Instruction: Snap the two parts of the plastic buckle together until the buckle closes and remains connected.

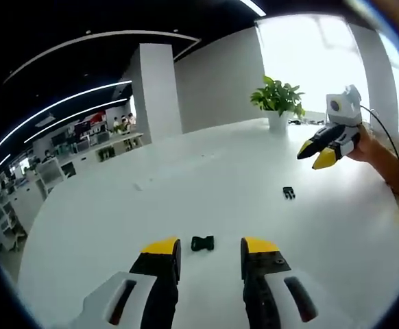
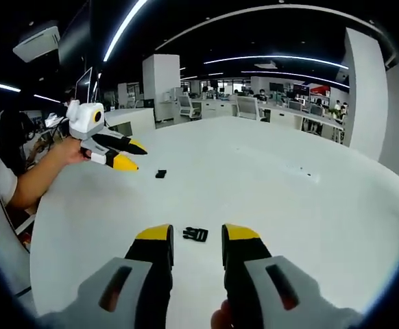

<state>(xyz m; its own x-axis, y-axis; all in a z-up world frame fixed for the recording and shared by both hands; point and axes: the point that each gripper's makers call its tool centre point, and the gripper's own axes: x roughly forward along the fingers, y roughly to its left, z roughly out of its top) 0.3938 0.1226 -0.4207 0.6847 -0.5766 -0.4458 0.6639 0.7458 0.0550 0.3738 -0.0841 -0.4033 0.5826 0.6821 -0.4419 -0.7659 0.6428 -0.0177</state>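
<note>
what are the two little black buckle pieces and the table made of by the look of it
Both buckle halves, the one by the left gripper and the pronged one by the right gripper, look like moulded black plastic, matte, with no metallic glint; they are too small for surface detail. The table has a smooth white, slightly glossy top, probably laminate or painted board, with soft window reflections.

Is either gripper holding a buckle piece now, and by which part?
Nothing is held. Both grippers are open; each small black plastic buckle piece lies on the white table.

White table (image 1: pixel 206 171); potted plant (image 1: pixel 277 100) at far edge; white pillar (image 1: pixel 154 89); office desks (image 2: pixel 282 110) behind.
</note>
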